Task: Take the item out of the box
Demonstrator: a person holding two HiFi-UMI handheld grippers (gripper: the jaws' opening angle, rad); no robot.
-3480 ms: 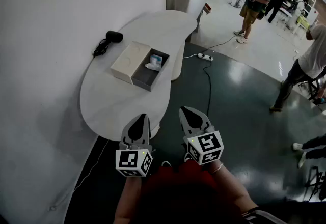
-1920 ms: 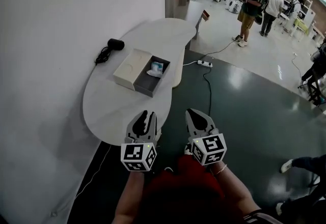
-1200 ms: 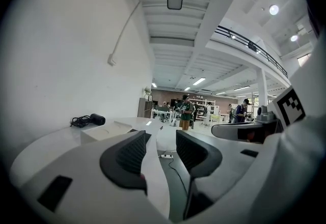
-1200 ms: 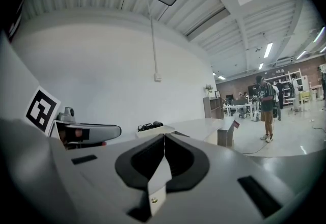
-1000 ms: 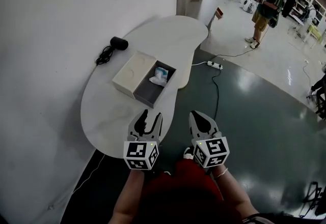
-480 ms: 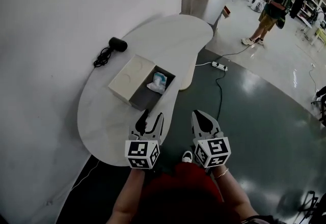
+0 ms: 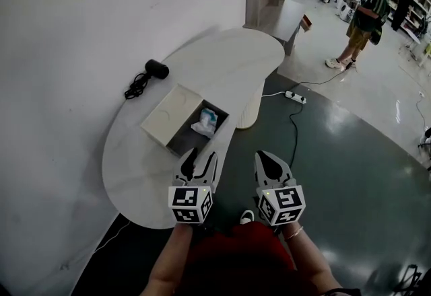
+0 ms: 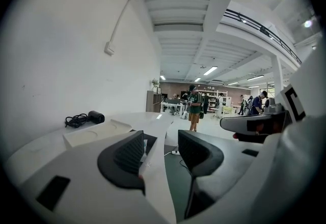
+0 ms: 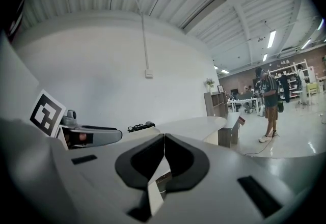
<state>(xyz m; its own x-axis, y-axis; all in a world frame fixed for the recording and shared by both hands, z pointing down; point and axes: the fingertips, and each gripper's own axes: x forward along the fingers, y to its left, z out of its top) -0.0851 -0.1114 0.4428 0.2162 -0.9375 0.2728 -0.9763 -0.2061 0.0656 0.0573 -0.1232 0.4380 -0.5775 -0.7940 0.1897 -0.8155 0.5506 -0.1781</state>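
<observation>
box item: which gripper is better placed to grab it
Left, likely: the left gripper, its empty jaws just now opening, is nearer the box; the right gripper is shut and farther off.

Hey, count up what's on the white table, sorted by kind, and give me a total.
Open box: 1
Wrapped item inside the box: 1
Black corded device: 1
Total: 3
</observation>
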